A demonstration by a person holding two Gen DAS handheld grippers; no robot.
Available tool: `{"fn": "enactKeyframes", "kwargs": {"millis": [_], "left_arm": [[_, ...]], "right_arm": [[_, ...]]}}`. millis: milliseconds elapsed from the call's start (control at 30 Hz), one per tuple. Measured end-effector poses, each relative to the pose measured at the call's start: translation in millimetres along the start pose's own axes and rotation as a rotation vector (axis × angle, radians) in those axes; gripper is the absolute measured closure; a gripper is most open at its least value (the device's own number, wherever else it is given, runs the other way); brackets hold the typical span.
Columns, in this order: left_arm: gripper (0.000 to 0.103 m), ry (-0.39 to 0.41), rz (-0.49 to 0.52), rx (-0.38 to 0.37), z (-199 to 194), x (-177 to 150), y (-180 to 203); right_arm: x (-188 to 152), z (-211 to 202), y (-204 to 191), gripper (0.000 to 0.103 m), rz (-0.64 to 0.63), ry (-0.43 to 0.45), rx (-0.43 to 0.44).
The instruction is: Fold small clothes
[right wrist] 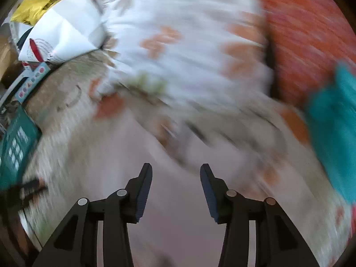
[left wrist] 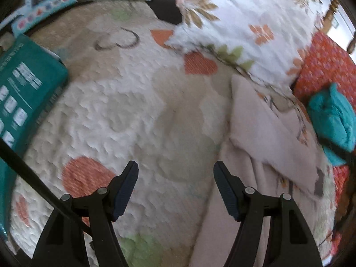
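Garment: pale pink cloth (left wrist: 271,138), lying on the quilt (left wrist: 133,111), loosely doubled over with a raised fold edge running up its left side; lower part trails toward the bottom of the left wrist view.
Garment in right view: same pink cloth (right wrist: 178,200) fills the area under and ahead of the fingers; heavy blur, edges unreadable.
Left gripper: left gripper (left wrist: 175,169) wide open, nothing held; fingers hover over bare quilt, garment just beside the right-hand finger, off to the right, not between the jaws.
Right gripper: right gripper (right wrist: 176,170) moderately open, nothing visibly pinched; cloth lies beneath the gap; contact cannot be told.
Risk 1: left closing here would likely grab quilt, not garment, since the cloth sits outside the gap.
Risk 2: right view smeared by motion, suggests fast movement; a quick pinch could catch both layers or miss the hem, giving a crooked fold.
Risk 3: loose top layer may slide or unfold if dragged by one corner only.
Surroundings: floral pillow (left wrist: 240,22) behind the garment, teal cloth (left wrist: 333,120) and orange patterned fabric (left wrist: 327,66) to the right, teal box (left wrist: 24,93) far left, well apart.
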State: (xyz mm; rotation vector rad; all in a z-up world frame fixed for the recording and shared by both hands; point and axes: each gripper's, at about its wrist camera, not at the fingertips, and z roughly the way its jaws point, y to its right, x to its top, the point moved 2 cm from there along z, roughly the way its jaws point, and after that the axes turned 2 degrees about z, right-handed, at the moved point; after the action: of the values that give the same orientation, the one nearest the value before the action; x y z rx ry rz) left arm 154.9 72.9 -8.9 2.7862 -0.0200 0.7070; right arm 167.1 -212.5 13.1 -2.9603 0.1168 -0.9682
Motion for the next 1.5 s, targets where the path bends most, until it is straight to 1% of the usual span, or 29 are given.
{"fn": "enactKeyframes", "kwargs": {"millis": [67,100,133,167,200,233,300,333,400,467,500,533,567,633,667,733,867,933,1033,1133,1167,1200,1233,1267,1300,1333,1367,1400,1500], "left_arm": [[0.034,-0.046,0.001,-0.063,6,-12,3],[0.034,-0.065,0.001,-0.091,8,-18,4],[0.034,-0.081,0.002,-0.112,11,-25,6],[0.034,-0.105,0.007,-0.138,15,-36,9],[0.034,-0.119,0.012,-0.151,18,-43,12],[0.035,-0.135,0.021,-0.168,21,-55,16],[0.035,-0.090,0.072,-0.142,13,-69,24],[0.040,-0.095,0.097,-0.162,9,-77,29],[0.049,-0.112,0.091,-0.232,1,-92,32],[0.065,-0.138,0.088,-0.292,-4,-108,34],[0.067,-0.144,0.084,-0.314,-6,-118,34],[0.068,-0.141,0.078,-0.328,-8,-126,34],[0.068,-0.123,0.066,-0.345,-13,-137,32],[0.068,-0.117,0.040,-0.375,-20,-150,29],[0.068,-0.117,0.017,-0.401,-22,-159,26],[0.068,-0.116,-0.006,-0.422,-24,-170,22],[0.068,-0.106,-0.021,-0.437,-31,-185,19],[0.068,-0.104,-0.019,-0.439,-33,-188,19],[0.068,-0.098,-0.023,-0.433,-33,-190,21],[0.068,-0.081,-0.003,-0.387,-32,-191,30],[0.071,-0.076,0.008,-0.369,-33,-192,31],[0.078,-0.070,0.022,-0.339,-35,-194,30],[0.095,-0.068,0.035,-0.300,-36,-195,30],[0.096,-0.072,0.045,-0.275,-36,-195,31],[0.096,-0.070,0.037,-0.275,-37,-194,31],[0.096,-0.069,0.024,-0.273,-40,-193,29],[0.097,-0.063,0.019,-0.271,-44,-192,29],[0.097,-0.047,0.018,-0.265,-51,-192,28],[0.097,-0.021,0.019,-0.265,-74,-198,22]], "right_arm": [[-54,-27,44,0.051,0.083,-0.030,-0.053],[-74,-38,66,0.051,0.125,-0.045,-0.069],[-96,-48,87,0.051,0.171,-0.057,-0.078],[-130,-58,111,0.051,0.258,-0.068,-0.073],[-150,-62,125,0.051,0.321,-0.075,-0.059],[-170,-66,137,0.051,0.381,-0.083,-0.040],[-215,-66,153,0.051,0.514,-0.098,0.036],[-229,-65,155,0.051,0.557,-0.098,0.078],[-253,-75,150,0.051,0.605,-0.017,0.159],[-265,-78,142,0.050,0.645,0.005,0.268],[-273,-78,137,0.050,0.669,0.014,0.329],[-280,-78,133,0.050,0.686,0.022,0.379],[-286,-79,130,0.050,0.696,0.031,0.410],[-288,-76,122,0.050,0.717,0.041,0.472],[-295,-76,119,0.050,0.736,0.037,0.520],[-305,-78,115,0.050,0.755,0.036,0.572],[-321,-77,101,0.050,0.762,0.019,0.627],[-328,-81,91,0.050,0.739,0.011,0.627],[-334,-86,82,0.050,0.698,0.006,0.601],[-342,-91,71,0.050,0.665,0.007,0.560],[-343,-93,66,0.050,0.651,0.011,0.537],[-344,-94,63,0.051,0.642,0.015,0.521],[-347,-95,59,0.051,0.629,0.019,0.497],[-348,-97,53,0.052,0.609,0.025,0.465],[-348,-99,49,0.060,0.595,0.026,0.436],[-348,-99,46,0.078,0.580,0.019,0.406],[-349,-98,46,0.090,0.569,0.000,0.388],[-348,-98,47,0.094,0.573,-0.006,0.386],[-347,-114,59,0.094,0.611,0.024,0.431]]}}
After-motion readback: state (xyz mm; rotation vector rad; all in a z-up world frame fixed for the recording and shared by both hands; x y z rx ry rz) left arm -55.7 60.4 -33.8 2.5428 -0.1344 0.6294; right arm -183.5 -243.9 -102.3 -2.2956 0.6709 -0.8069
